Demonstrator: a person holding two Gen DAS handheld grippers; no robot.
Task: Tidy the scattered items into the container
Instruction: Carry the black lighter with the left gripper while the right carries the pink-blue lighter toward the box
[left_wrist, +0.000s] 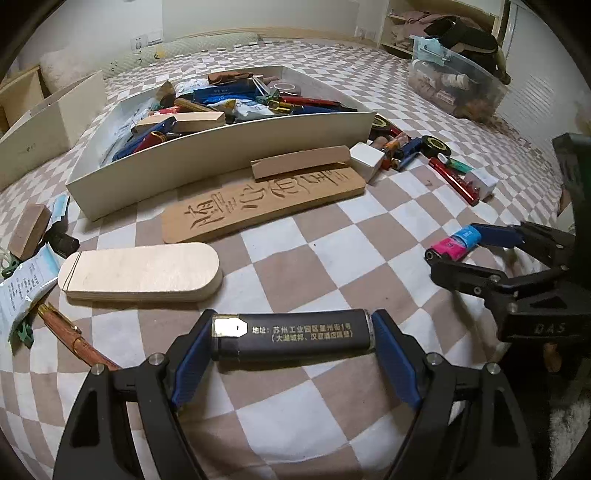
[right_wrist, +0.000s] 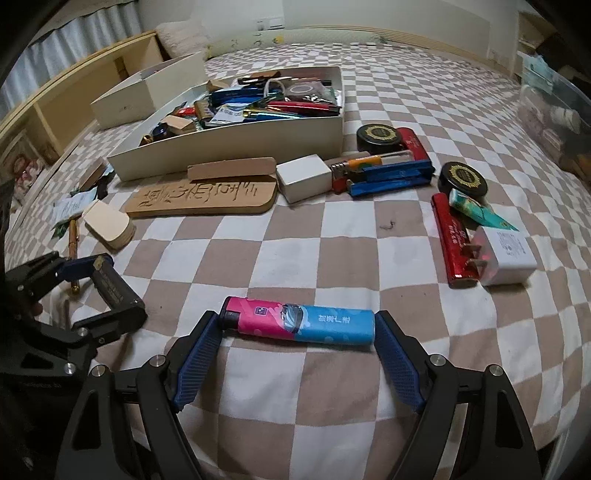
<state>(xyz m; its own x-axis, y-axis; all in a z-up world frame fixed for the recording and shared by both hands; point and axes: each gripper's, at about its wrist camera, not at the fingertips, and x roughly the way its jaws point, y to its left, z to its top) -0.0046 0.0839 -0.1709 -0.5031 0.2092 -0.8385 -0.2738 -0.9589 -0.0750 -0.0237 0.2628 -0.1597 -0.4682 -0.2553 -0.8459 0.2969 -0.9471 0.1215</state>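
So the whole thing sat on a bed with a brown-and-white checkered cover (left_wrist: 295, 266), and the biggest item on it was the long white open cardboard box (left_wrist: 236, 147), already stuffed with pens, lighters and packets. Right in front of that box lay a brown carved wooden plaque with characters cut into it (left_wrist: 262, 205), and nearer the camera a pale rounded plywood board (left_wrist: 142, 273). Off to the right were a small white cube box (right_wrist: 303, 177) and a white wall charger plug (right_wrist: 506, 254). The left hand-held gripper (left_wrist: 293, 338) had its jaws spread wide, with a black lighter with gold printed text (left_wrist: 291, 338) lying crosswise between the blue pads, ends about touching them. The right hand-held gripper (right_wrist: 297, 325) was the same deal, jaws wide around a pink-and-blue lighter (right_wrist: 299, 321) lying on the cover; can't tell if either was truly clamped.
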